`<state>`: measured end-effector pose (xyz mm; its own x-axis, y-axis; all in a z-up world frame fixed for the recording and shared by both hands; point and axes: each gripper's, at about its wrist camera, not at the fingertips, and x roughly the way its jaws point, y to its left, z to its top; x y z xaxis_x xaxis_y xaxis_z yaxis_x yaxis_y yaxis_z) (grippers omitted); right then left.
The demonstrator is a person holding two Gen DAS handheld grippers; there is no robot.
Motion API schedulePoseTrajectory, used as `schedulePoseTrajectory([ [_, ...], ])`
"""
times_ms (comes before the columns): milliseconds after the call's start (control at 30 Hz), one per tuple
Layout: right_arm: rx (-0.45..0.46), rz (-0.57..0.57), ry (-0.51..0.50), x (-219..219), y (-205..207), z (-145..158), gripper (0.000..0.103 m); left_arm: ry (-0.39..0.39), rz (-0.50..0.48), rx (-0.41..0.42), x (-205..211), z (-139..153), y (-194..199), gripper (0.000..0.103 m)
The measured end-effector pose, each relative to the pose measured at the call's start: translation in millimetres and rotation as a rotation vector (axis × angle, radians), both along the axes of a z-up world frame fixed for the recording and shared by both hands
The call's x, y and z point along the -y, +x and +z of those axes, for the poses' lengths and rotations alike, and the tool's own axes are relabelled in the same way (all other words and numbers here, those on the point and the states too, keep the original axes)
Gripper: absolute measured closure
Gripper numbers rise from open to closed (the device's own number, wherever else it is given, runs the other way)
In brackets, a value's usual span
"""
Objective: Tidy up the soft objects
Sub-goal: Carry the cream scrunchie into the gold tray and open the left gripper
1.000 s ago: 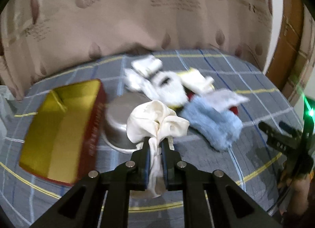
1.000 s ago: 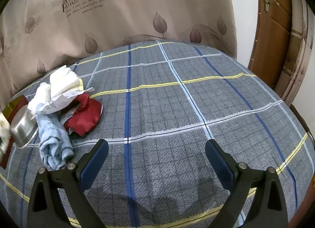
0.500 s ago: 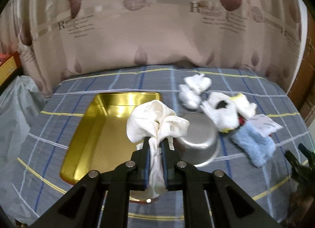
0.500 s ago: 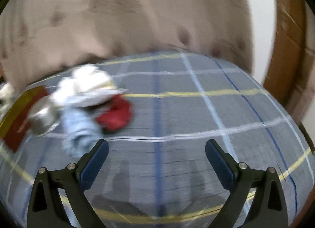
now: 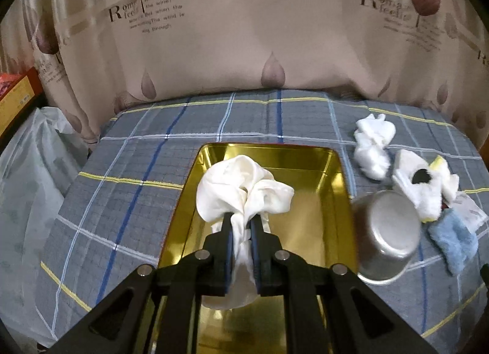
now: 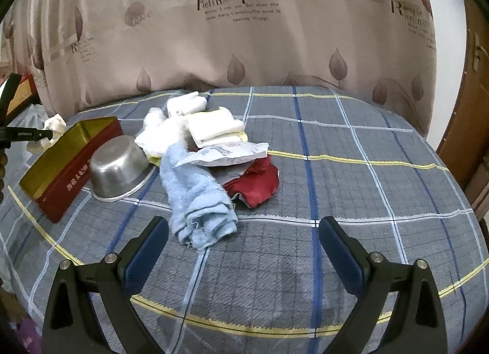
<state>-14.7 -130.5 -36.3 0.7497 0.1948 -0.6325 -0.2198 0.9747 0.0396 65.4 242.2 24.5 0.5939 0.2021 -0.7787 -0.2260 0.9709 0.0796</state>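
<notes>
A: While we look down the left gripper (image 5: 243, 231), its jaws are pinched nearly together on a crumpled cream-white satin cloth (image 5: 244, 192), held over the shiny gold rectangular metal tin (image 5: 336, 177) w/ red outer walls.

B: And our right gripper (image 6: 243, 242)?

A: Spread wide, nothing between the pads, hovering over the grey plaid bedsheet (image 6: 351, 170) just short of the fluffy light-blue towel (image 6: 198, 198).

B: How does the cloth look to us?

A: Bunched, two puffy lobes above the pads, a tail hanging below them. Can't tell whether that tail touches the tin floor.

B: Rest of the soft stuff?

A: Piled right of the tin: white fluffy cloths (image 6: 166, 131), folded cream-yellow sponge cloth (image 6: 214, 128), red fabric pouch (image 6: 259, 183) partly under a white printed plastic packet (image 6: 229, 154). An upturned stainless-steel bowl (image 6: 119, 167) sits betw. tin and pile.

B: Anything hard to read?

A: Tin's near end is hidden behind our left gripper body.
</notes>
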Motion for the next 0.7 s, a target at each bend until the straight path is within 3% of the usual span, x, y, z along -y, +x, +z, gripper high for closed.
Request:
schedulePoseTrajectory([
  [200, -0.025, -0.001, -0.03, -7.5, 11.4, -6.0, 0.005, -0.002, -0.026, -0.026, -5.7, -10.5, 18.6, 0.089],
  [300, -0.036, 0.0, -0.036, -9.8, 15.4, -9.1, 0.005, 0.017, -0.047, -0.056, -0.5, -16.0, 27.8, 0.08],
  [367, -0.041, 0.002, -0.043, -10.4, 16.9, -11.3, 0.005, 0.043, -0.032, -0.047, 0.9, -17.0, 30.9, 0.068],
  [400, -0.044, 0.006, -0.042, -10.6, 17.6, -12.4, 0.005, 0.039, -0.029, -0.041, 0.2, -16.9, 31.6, 0.062],
  [533, -0.054, 0.02, -0.042, -12.9, 19.2, -15.7, 0.005, 0.006, -0.02, 0.004, -6.4, -13.2, 32.5, 0.054],
  [700, -0.066, 0.079, -0.043, -22.3, 20.6, -16.1, 0.005, -0.06, -0.03, 0.027, -14.4, -5.6, 28.5, 0.054],
])
